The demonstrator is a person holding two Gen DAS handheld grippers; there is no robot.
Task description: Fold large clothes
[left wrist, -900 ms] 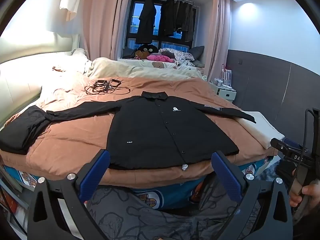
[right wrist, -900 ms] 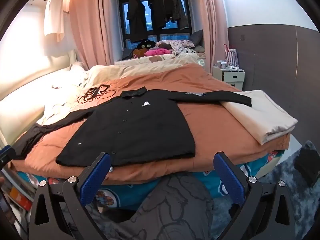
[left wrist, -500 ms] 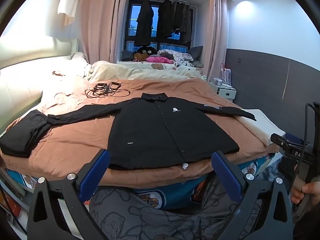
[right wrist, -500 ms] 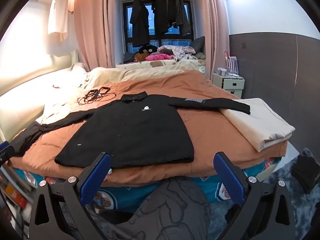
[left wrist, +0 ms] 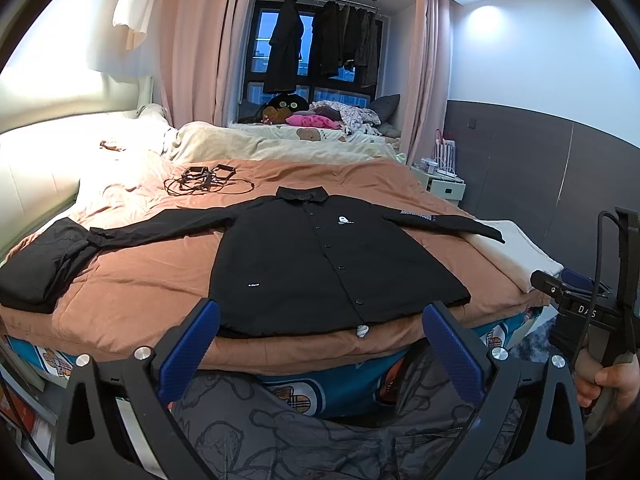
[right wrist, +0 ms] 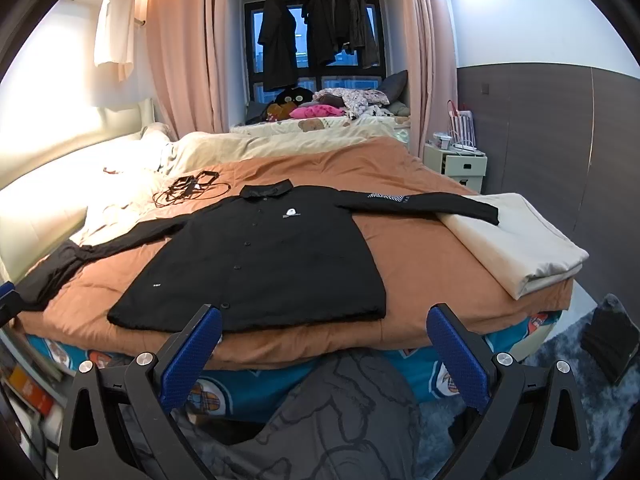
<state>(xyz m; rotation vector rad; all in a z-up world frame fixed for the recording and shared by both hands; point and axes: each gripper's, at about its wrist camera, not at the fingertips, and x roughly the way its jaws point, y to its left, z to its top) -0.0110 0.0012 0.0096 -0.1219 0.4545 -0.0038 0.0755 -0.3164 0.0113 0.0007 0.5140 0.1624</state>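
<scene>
Only the left view shows a hand (left wrist: 612, 380) beside the spread black jacket (left wrist: 320, 264); both grippers' jaws gape empty.

Both wrist cameras stand off the foot of the bed (left wrist: 120, 280), looking along it and slightly downward toward the window (left wrist: 316, 60). The left view sits more to the bed's left, the right view (right wrist: 400, 260) more to its right, both near the foot edge. Both share the black jacket (left wrist: 320, 264) (right wrist: 272, 264).
</scene>
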